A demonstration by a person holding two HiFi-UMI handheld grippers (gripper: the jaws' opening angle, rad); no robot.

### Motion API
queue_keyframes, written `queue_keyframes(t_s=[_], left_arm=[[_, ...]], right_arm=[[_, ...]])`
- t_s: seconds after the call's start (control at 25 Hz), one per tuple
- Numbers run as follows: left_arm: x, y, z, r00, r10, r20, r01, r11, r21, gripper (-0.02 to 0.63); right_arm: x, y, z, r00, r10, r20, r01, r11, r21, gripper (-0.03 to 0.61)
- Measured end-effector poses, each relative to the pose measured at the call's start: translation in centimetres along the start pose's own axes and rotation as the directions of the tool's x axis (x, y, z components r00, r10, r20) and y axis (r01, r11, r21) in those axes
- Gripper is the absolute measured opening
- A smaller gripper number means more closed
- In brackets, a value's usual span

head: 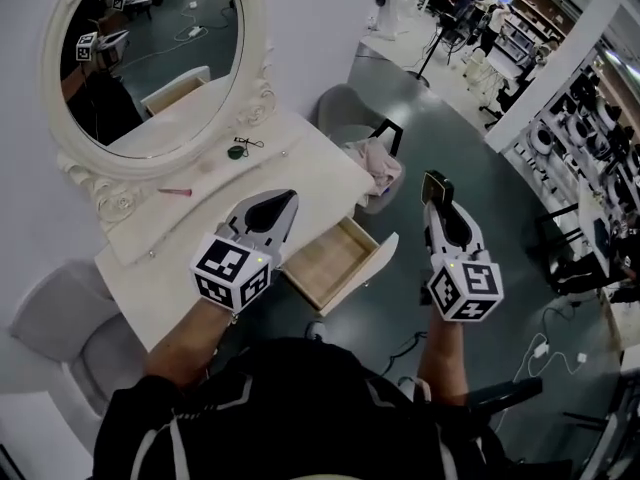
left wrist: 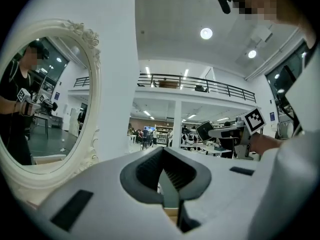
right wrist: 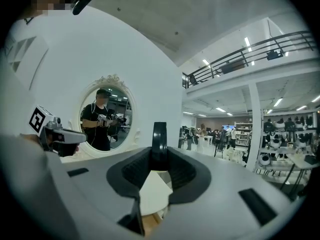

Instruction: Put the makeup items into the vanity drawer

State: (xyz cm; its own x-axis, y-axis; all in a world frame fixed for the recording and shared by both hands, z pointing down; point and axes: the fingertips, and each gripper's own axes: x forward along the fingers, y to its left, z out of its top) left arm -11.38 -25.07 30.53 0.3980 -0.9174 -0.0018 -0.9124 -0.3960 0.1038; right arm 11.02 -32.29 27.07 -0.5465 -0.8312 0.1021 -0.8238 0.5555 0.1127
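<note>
compact (right wrist: 159,144) upright between right claw (head: 436,194) tips, near open drawer (head: 335,264)

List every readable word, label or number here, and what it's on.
None readable.
Marker cubes on the left gripper and right gripper: black-and-white square patterns, no letters.
Dark compact in the right gripper: no print visible.
Small blue wall sign, left gripper view: too small to read.
</note>
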Motion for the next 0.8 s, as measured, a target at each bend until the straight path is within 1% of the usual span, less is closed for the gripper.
queue_keyframes(t_s=[0.28,0.44,0.68,0.8], left_arm=[[4.5,-0.2,-1.0,0.998,0.062,-0.022,-0.062,0.998,0.013,0.002],[6.2,0.2,-2.3,0.994,0.103,-0.043,-0.102,0.995,0.022,0.002],[7.0,0.3,-3.7,0.983,0.17,-0.068,-0.17,0.985,0.005,0.002],[7.2,0.2,-4.4,0.976,0.205,-0.076,-0.206,0.978,-0.015,0.002]], right_arm=[[4.2,-3.7,-2.0,0.998,0.069,-0.009,-0.069,0.997,0.018,0.097],[6.7,-4.7,-3.4,0.993,0.118,-0.019,-0.118,0.993,-0.006,0.097],[9.5,-4.5,-6.8,0.97,0.229,-0.077,-0.23,0.973,-0.009,0.097],[10.4,-4.3,-8.8,0.953,0.283,-0.11,-0.287,0.958,-0.014,0.096]])
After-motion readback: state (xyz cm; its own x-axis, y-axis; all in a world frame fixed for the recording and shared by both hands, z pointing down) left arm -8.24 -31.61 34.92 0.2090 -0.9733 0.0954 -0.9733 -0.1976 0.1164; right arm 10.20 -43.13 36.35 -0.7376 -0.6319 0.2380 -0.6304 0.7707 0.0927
